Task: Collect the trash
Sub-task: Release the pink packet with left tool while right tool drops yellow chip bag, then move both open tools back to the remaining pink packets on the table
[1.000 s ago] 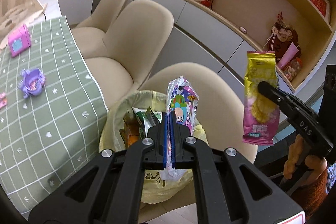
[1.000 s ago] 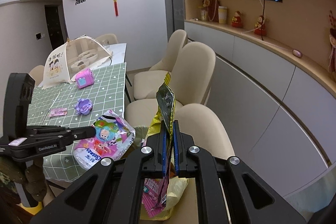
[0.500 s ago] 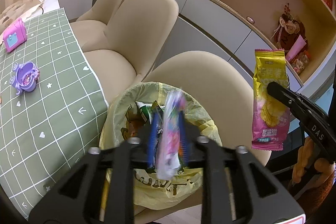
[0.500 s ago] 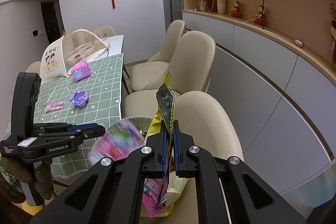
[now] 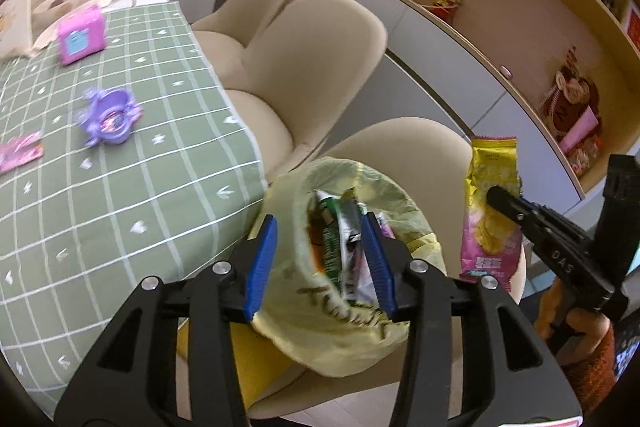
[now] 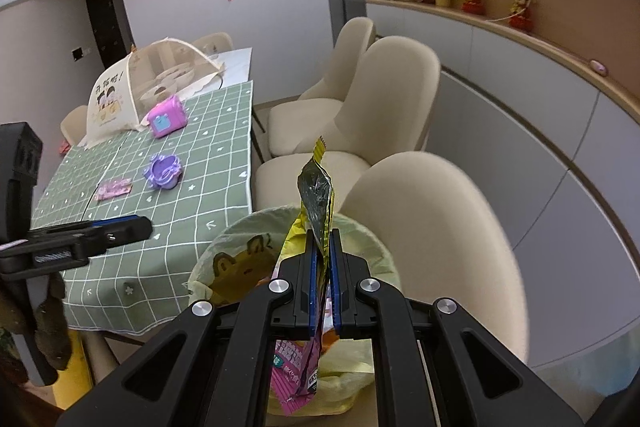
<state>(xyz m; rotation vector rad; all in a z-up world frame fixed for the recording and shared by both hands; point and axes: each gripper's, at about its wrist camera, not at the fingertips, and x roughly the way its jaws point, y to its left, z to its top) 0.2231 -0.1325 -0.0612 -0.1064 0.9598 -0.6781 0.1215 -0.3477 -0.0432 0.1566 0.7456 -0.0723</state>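
Observation:
A pale yellow trash bag [image 5: 352, 327] [image 6: 240, 247] stands open on a beige chair seat, with green and silver wrappers [image 5: 340, 247] inside. My left gripper [image 5: 320, 259] hovers over its mouth, jaws opening; the blue pads [image 5: 262, 259] press on nothing, and only the bag's contents show through the gap. In the right wrist view the left gripper [image 6: 132, 227] reaches in from the left. My right gripper [image 6: 324, 255] [image 5: 500, 197] is shut on a yellow and pink snack packet [image 6: 316, 195] [image 5: 490, 219], which hangs over the bag's right side.
A table with a green checked cloth [image 5: 120, 187] lies left of the bag and carries a purple toy [image 5: 110, 117], a pink box [image 5: 80, 35], a flat pink wrapper [image 5: 20, 151] and a mesh food cover [image 6: 152, 83]. Beige chairs [image 5: 312, 39] and a cabinet wall [image 6: 540, 131] stand behind.
My left jaws have gone from shut to open, and the colourful wrapper they held has dropped out into the bag. The right gripper has sunk lower over the bag, packet still gripped.

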